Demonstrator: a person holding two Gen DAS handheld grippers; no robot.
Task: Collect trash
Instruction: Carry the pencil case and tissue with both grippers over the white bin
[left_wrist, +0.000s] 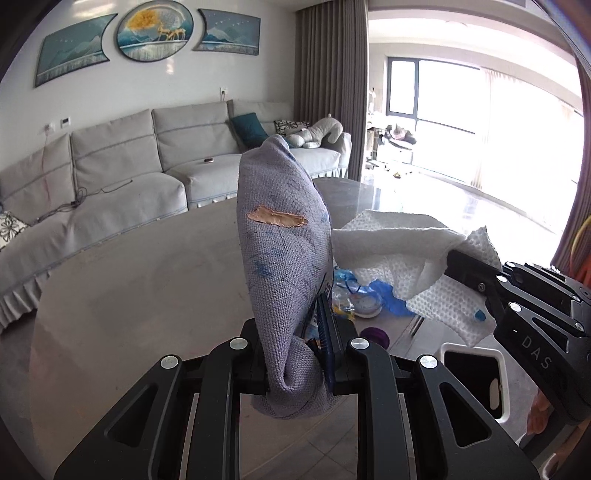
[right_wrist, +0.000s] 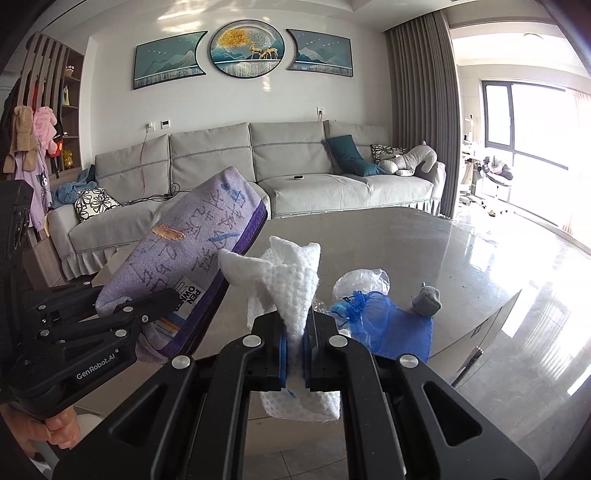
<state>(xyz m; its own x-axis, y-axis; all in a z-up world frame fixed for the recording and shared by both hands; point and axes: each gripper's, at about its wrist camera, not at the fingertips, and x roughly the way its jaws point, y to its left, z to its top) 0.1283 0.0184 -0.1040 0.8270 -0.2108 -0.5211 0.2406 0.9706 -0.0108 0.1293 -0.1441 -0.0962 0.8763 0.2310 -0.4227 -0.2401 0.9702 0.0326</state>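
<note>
- The purple pencil case (left_wrist: 280, 258), worn through at one spot and scribbled with ink, is clamped in the left tongs (left_wrist: 295, 354), which are closed tight on its lower end; it stands up in the air over the desk (left_wrist: 147, 266).
- The white paper towel (right_wrist: 291, 295) is pinched in the right tongs (right_wrist: 295, 354), closed on its crumpled middle so it fans out above and below the pads; it too is lifted off the desk.
- The two held items hang just beside each other, near the desk's near edge.
- Left lying on the desk: a blue mesh pouch (right_wrist: 391, 328), a clear crumpled plastic bag (right_wrist: 362, 282) touching it from behind, and a small grey lump (right_wrist: 426, 301) a little apart to the right.
- In the left wrist view, a white bin (left_wrist: 476, 380) with a dark opening sits low beside the desk edge, below the right tongs; a purple round thing (left_wrist: 375, 336) lies near it, too small to identify.
- By my judgement the task is midway: two pieces are picked up but not yet dropped in the bin, and at least three more remain on the desk.
- Beyond the desk are a grey sofa (right_wrist: 295, 173) and wall art (right_wrist: 243, 51).
</note>
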